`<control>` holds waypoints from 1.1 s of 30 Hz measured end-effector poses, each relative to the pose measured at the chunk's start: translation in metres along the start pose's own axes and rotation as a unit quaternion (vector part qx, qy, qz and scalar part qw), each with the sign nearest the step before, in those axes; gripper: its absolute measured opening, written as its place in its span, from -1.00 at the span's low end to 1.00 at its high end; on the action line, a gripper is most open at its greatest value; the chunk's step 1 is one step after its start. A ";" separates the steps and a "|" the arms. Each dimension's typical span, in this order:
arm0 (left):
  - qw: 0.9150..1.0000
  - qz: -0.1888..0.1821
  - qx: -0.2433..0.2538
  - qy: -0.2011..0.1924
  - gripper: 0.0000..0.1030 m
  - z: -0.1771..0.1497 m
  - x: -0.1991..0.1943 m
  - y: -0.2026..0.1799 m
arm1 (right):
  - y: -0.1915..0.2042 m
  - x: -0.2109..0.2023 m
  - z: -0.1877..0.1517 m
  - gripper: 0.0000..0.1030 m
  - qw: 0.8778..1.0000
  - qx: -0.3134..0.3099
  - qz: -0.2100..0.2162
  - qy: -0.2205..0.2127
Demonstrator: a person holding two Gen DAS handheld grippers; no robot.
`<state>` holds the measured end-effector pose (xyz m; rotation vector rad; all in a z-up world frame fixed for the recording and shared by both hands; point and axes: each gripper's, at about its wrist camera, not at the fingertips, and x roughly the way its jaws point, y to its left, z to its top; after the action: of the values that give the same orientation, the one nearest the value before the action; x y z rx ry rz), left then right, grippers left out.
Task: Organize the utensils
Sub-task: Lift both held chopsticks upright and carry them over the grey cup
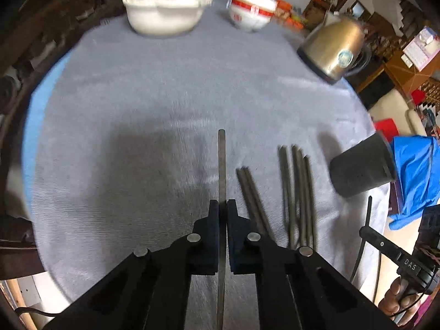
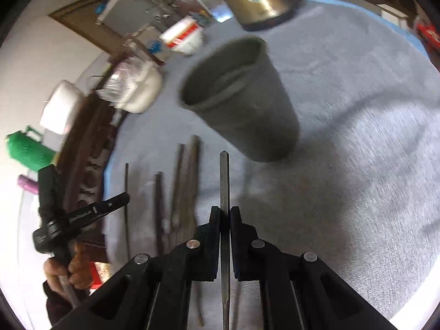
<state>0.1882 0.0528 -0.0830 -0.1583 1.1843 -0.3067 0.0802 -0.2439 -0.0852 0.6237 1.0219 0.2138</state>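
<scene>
In the left wrist view my left gripper (image 1: 222,205) is shut on a single dark chopstick (image 1: 221,165) that juts forward over the grey cloth. Several more chopsticks (image 1: 298,192) lie loose on the cloth just to its right. Beyond them at the right stands a dark grey cup (image 1: 360,165). In the right wrist view my right gripper (image 2: 225,211) is shut on another chopstick (image 2: 224,181), whose tip points at the foot of the grey cup (image 2: 239,96). The cup's open mouth faces up. The loose chopsticks (image 2: 187,187) lie to the left of this gripper.
A grey cloth (image 1: 137,96) covers the round table. At its far side are a brass-coloured kettle (image 1: 332,46), a white pot (image 1: 165,13) and a red-and-white bowl (image 1: 251,11). A hand (image 2: 74,272) grips the other tool at lower left. Blue fabric (image 1: 412,178) hangs at the right edge.
</scene>
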 end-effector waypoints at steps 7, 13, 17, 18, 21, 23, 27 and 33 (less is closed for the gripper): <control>0.995 -0.027 0.018 -0.094 -0.90 -0.004 -0.081 -0.027 | 0.015 -0.038 0.001 -0.85 0.995 -0.030 0.084 -0.054; 0.986 -0.051 0.041 -0.156 -0.89 -0.002 -0.130 -0.062 | 0.033 -0.076 0.005 -0.85 0.980 -0.072 0.121 -0.139; 0.980 -0.059 0.055 -0.183 -0.89 0.006 -0.150 -0.085 | 0.043 -0.098 0.018 -0.85 0.969 -0.087 0.130 -0.190; 0.978 -0.064 0.057 -0.190 -0.90 0.007 -0.158 -0.090 | 0.045 -0.104 0.022 -0.85 0.966 -0.089 0.131 -0.204; 0.972 -0.073 0.062 -0.215 -0.89 0.016 -0.173 -0.105 | 0.054 -0.124 0.038 -0.85 0.953 -0.095 0.126 -0.258; 0.966 -0.079 0.062 -0.236 -0.90 0.024 -0.182 -0.118 | 0.059 -0.142 0.048 -0.85 0.942 -0.099 0.120 -0.299; 0.956 -0.087 0.063 -0.272 -0.89 0.036 -0.193 -0.142 | 0.072 -0.165 0.060 -0.85 0.915 -0.116 0.084 -0.378; 0.942 -0.098 0.068 -0.313 -0.89 0.041 -0.186 -0.174 | 0.089 -0.182 0.060 -0.85 0.867 -0.157 0.012 -0.473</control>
<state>0.1360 -0.0550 0.1453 -0.2331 0.5137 -0.4713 0.0470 -0.2765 0.1211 0.3590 0.0167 0.0684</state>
